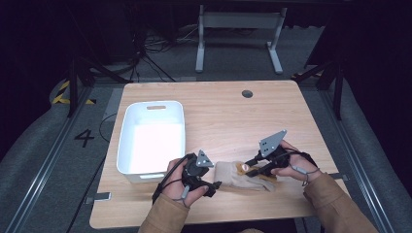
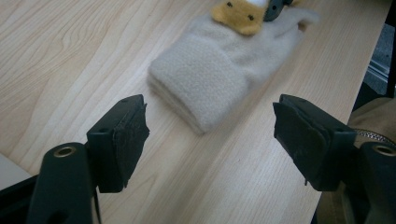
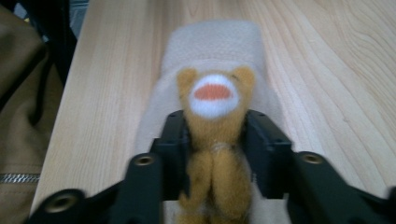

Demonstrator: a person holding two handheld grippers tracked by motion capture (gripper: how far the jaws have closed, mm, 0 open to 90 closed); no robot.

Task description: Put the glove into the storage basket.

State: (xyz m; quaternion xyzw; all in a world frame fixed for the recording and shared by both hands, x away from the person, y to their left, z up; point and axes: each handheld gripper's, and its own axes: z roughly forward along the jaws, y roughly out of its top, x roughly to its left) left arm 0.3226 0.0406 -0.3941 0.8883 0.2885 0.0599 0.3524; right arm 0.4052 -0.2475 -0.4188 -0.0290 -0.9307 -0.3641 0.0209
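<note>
A beige fleece mitten (image 1: 233, 177) lies flat near the table's front edge, with an orange plush animal (image 1: 241, 168) on it. In the right gripper view the plush animal (image 3: 215, 100) has a white muzzle and an orange mouth. My right gripper (image 3: 215, 140) straddles its body, and the fur brushes both pads without looking squeezed. From above, the right gripper (image 1: 250, 171) reaches in from the right. My left gripper (image 1: 214, 187) sits just left of the mitten's cuff (image 2: 205, 79), and its jaws (image 2: 210, 140) are wide open with nothing between them.
A white plastic bin (image 1: 127, 141) stands on the left half of the wooden table (image 1: 233, 116), right behind my left hand. A round cable hole (image 1: 247, 93) sits near the far edge. Beyond the table are cables and a desk frame on the floor.
</note>
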